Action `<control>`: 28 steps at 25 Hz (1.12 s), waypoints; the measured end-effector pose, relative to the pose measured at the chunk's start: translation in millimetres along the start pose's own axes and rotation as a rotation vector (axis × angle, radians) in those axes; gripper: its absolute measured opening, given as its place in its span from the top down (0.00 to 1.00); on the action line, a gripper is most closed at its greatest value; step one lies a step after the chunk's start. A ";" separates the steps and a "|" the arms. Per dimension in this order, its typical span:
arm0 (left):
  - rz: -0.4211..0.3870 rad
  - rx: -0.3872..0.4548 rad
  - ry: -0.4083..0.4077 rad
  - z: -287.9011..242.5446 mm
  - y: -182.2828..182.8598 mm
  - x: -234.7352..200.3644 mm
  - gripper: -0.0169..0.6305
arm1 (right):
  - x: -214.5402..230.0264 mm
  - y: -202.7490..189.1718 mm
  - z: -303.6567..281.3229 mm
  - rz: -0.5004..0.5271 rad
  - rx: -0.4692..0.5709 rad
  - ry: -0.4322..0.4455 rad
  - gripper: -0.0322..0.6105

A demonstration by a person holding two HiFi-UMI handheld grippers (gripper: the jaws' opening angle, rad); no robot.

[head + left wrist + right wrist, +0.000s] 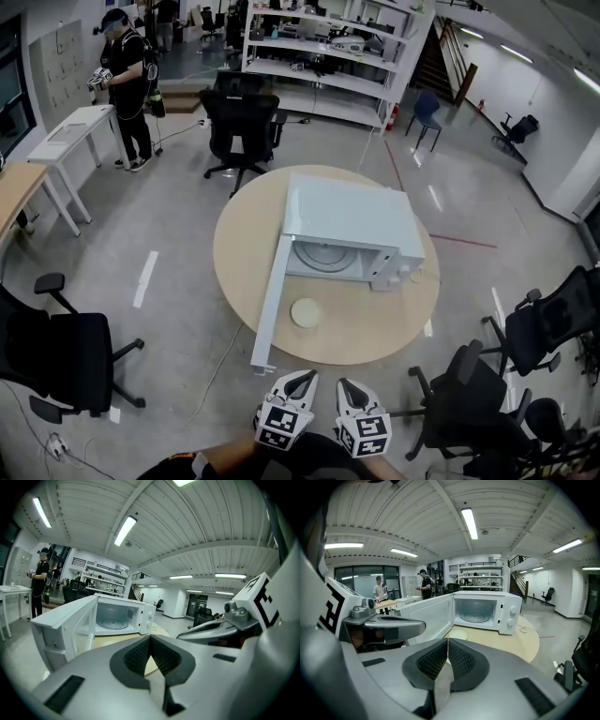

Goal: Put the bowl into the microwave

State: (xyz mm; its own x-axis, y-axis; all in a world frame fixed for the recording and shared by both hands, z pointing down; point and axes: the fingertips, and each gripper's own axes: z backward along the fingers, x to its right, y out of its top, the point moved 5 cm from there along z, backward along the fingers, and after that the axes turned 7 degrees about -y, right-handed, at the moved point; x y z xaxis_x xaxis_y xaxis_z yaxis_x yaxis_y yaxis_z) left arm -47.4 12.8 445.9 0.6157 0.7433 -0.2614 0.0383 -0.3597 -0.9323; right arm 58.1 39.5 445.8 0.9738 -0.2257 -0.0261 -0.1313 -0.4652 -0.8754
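Both tools are well short of the work: my left gripper (298, 378) and right gripper (349, 385) hang off the near edge of the round table (384, 330), each with its jaws pressed together and nothing between them. The bowl (306, 312) sits on the tabletop just in front of the microwave (352, 220), beside the swung-open door (272, 300) and clear of it.

To do this well I'd part one pair of jaws before reaching in, come down over the near rim, and pinch the wall — it looks shallow, so a low, level grip matters. The right side seems the cleaner approach, since the door stands on the left.

The bowl looks empty from above. The microwave's cavity holds only its glass turntable (325, 255) — room enough to slide the bowl straight in
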 end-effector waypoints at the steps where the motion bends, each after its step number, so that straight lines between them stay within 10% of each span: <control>1: 0.005 0.003 -0.004 0.5 -0.9 -2.9 0.90 | -2.2 0.6 -1.6 0.005 -0.004 -0.004 0.93; 10: 0.005 0.008 -0.001 2.3 -6.5 -19.9 0.90 | -10.9 -2.2 -15.8 -0.011 -0.016 -0.006 0.93; 28: -0.021 0.006 0.251 -32.8 9.2 10.3 0.90 | 51.0 9.2 -34.0 0.000 0.056 0.213 0.93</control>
State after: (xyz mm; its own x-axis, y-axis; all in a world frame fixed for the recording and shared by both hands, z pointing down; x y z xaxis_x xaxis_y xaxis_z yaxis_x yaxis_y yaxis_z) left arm -14.9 -1.3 442.9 0.7909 0.5871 -0.1727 0.0488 -0.3417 -0.9385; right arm 100.3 -5.4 452.8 0.9120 -0.4038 0.0716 -0.1146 -0.4185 -0.9010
